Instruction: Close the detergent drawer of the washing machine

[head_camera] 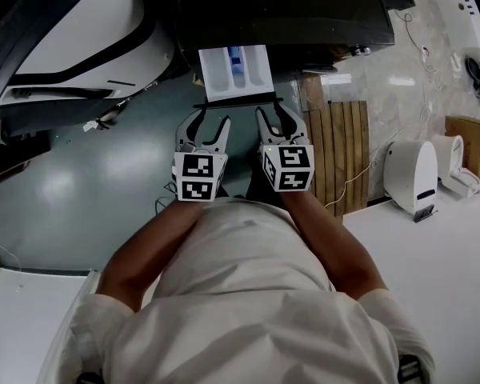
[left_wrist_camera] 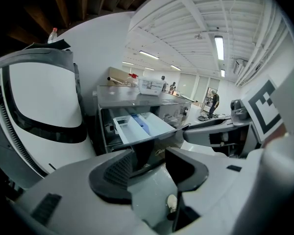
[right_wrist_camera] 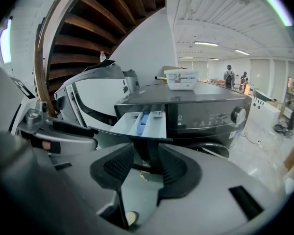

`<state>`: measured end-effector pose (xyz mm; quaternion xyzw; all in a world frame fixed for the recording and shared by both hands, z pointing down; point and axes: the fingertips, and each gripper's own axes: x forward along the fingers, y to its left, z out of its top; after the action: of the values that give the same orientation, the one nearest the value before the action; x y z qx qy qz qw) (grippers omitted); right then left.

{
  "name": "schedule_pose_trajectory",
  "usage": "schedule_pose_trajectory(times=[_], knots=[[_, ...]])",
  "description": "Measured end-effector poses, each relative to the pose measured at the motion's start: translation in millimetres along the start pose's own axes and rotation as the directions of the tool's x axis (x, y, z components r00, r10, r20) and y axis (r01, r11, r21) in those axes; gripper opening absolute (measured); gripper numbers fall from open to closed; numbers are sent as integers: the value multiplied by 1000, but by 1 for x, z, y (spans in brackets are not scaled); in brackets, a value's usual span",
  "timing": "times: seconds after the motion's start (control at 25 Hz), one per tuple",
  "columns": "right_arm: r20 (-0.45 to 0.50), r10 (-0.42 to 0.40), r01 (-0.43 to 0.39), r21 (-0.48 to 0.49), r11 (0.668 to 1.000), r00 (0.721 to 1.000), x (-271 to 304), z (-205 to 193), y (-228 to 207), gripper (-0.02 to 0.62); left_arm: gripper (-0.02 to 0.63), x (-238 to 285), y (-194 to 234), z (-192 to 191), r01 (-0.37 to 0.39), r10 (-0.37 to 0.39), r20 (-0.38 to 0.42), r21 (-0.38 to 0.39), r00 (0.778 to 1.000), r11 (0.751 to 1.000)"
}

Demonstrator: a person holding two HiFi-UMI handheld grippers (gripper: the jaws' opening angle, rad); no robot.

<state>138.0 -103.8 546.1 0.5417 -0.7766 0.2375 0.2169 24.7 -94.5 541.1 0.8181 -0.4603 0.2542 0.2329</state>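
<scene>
Currently the detergent drawer [head_camera: 236,72] stands pulled out of the washing machine [head_camera: 304,14]. The left gripper [head_camera: 209,128] and right gripper [head_camera: 277,120] hover just before its front edge, both spread and empty. A square, even push on that edge looks best.

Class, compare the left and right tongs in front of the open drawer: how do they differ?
Left tongs face the drawer's left end; right tongs face its right end. Left tongs' cube looks square, right tongs' cube skewed. Both open, empty, near the drawer front.
</scene>
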Motion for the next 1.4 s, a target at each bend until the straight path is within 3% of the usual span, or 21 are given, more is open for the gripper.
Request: schedule_pose_trajectory(times=[1.4], knots=[[9, 34, -34, -22, 999, 999, 31, 28, -9, 157, 198, 24, 24, 28, -35, 35, 19, -12, 999, 999]])
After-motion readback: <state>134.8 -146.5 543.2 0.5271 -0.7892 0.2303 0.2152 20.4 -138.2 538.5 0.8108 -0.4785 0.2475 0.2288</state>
